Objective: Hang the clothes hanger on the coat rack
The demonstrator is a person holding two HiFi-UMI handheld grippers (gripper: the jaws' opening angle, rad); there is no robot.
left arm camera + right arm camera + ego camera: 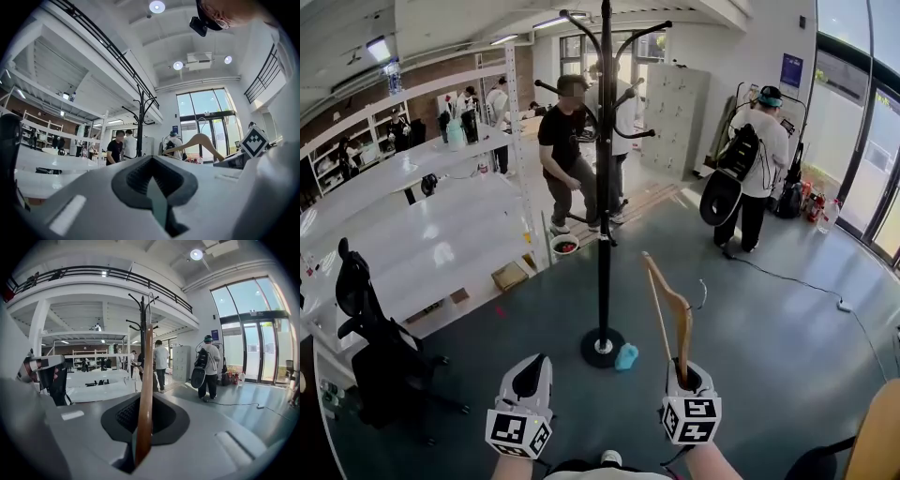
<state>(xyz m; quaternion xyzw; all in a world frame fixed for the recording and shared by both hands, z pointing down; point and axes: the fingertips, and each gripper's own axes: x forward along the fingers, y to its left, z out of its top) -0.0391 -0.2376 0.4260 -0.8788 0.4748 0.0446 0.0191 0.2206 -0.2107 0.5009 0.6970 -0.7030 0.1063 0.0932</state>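
A wooden clothes hanger (667, 309) stands up out of my right gripper (689, 378), which is shut on its lower end; its metal hook (701, 295) points right. In the right gripper view the hanger (144, 394) rises edge-on from between the jaws. The black coat rack (604, 178) stands ahead on a round base (602, 347), its hooks at the top of the head view. My left gripper (528, 377) is shut and holds nothing, level with the right one. From the left gripper view the hanger (197, 142) and coat rack (139, 124) both show.
A blue object (626, 356) lies on the floor by the rack's base. Long white tables (422, 253) and a black chair (370, 328) are on the left. Three people stand beyond the rack, one (755, 169) with a backpack. A cable (787, 281) runs across the floor.
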